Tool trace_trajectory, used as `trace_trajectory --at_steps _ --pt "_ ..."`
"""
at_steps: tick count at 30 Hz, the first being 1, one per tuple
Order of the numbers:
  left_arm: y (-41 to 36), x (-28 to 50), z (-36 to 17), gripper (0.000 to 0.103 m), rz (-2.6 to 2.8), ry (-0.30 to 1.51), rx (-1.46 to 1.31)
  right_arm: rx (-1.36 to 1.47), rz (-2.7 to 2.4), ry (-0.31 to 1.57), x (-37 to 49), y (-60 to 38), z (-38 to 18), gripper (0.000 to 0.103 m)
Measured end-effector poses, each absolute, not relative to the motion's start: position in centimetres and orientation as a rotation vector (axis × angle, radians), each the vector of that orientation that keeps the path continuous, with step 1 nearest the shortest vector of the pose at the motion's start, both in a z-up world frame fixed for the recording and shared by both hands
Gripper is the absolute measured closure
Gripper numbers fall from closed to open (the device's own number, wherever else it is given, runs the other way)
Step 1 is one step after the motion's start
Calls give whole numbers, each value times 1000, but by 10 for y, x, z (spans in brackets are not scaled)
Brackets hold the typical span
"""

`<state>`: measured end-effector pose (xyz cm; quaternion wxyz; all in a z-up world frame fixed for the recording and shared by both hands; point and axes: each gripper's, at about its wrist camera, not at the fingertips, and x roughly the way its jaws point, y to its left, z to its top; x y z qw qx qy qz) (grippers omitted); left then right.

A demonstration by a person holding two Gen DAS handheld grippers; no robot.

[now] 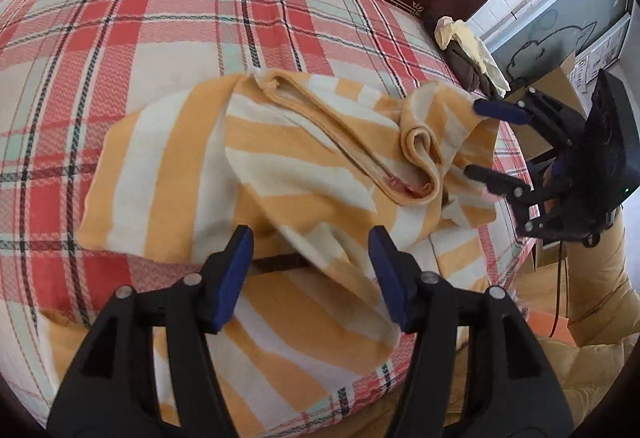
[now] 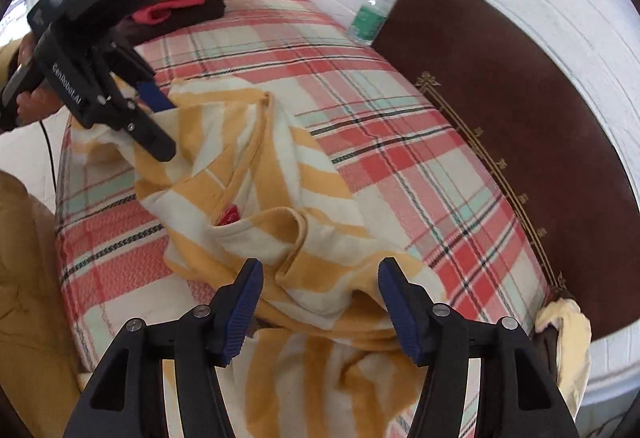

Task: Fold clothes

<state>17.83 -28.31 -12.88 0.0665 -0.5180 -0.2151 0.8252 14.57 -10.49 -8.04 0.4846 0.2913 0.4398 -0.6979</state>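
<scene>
Lying rumpled — striped garment (image 1: 256, 174) between parted tongs (image 1: 310, 270)

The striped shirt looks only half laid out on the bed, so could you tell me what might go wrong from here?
1. The striped shirt is bunched, its neckline rolled over; folding now would likely lock in creases.
2. Both the left gripper and the right gripper are open with cloth between their fingers, so closing could pinch several layers.
3. Part of the shirt lies at the edge of the bed and might slide off.
</scene>
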Motion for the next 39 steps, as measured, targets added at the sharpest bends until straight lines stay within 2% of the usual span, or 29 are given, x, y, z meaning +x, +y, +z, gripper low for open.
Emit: trace_trajectory --at_steps 1,2,3,4,5,6,7,8,9,16,19,21,22,23,25,27,28,29,31,32,34,35,36,37,38,39 --pt "-281 175 -132 51 2487 -626 -1588 719 -1683 1111 143 -108 -89 42" --pt "-278 171 -134 72 2485 -603 -1614 728 -1665 1152 140 -111 -97 42" --pt "-275 167 -137 81 2482 -579 -1640 737 -1648 1192 137 -114 -106 42" --pt "-276 165 -138 88 2487 -579 -1647 740 -1637 1219 133 -115 -112 42" --pt "-277 164 -138 91 2493 -582 -1651 757 -1638 1199 128 -114 -114 42" --pt "-278 162 -138 92 2499 -585 -1654 773 -1640 1178 123 -113 -116 48" --pt "-279 162 -136 93 2509 -588 -1640 793 -1655 1131 117 -111 -113 56" --pt "-280 163 -131 94 2516 -598 -1615 812 -1669 1083 111 -110 -110 75" --pt "-282 162 -127 94 2521 -610 -1588 826 -1694 1020 105 -108 -104 86" --pt "-300 158 -105 93 2556 -606 -1483 900 -1820 620 60 -93 -70 87" --pt "-306 152 -123 87 2478 -677 -1568 924 -1855 460 42 -84 -58 87" --pt "-306 152 -132 79 2426 -723 -1581 938 -1875 352 30 -79 -50 88" --pt "-306 152 -133 70 2421 -728 -1571 937 -1878 290 25 -75 -45 88" --pt "-305 151 -131 57 2426 -732 -1550 921 -1878 234 22 -69 -39 88" --pt "-301 149 -127 44 2434 -735 -1492 883 -1881 139 17 -60 -28 88" --pt "-293 141 -123 44 2442 -677 -1461 859 -1876 100 15 -56 -21 88" --pt "-288 135 -121 58 2457 -632 -1460 863 -1882 103 14 -56 -21 88" --pt "-284 130 -122 80 2466 -606 -1475 867 -1887 107 13 -56 -22 88" --pt "-281 121 -127 87 2460 -585 -1531 899 -1905 164 9 -59 -32 86" --pt "-279 116 -129 89 2455 -575 -1560 952 -1900 180 4 -59 -40 79" --pt "-279 115 -130 89 2455 -573 -1580 1046 -1904 193 -6 -56 -58 58" --pt "-280 116 -128 89 2459 -578 -1576 1069 -1942 213 -10 -51 -68 43" --pt "-282 118 -127 88 2459 -593 -1569 1082 -1965 217 -12 -46 -76 38" --pt "-286 119 -128 81 2443 -620 -1574 1096 -1964 213 -16 -42 -83 36" --pt "-291 120 -130 67 2418 -654 -1598 1117 -1966 203 -20 -37 -90 31" --pt "-295 121 -133 59 2403 -685 -1615 1138 -1967 193 -24 -33 -97 27"
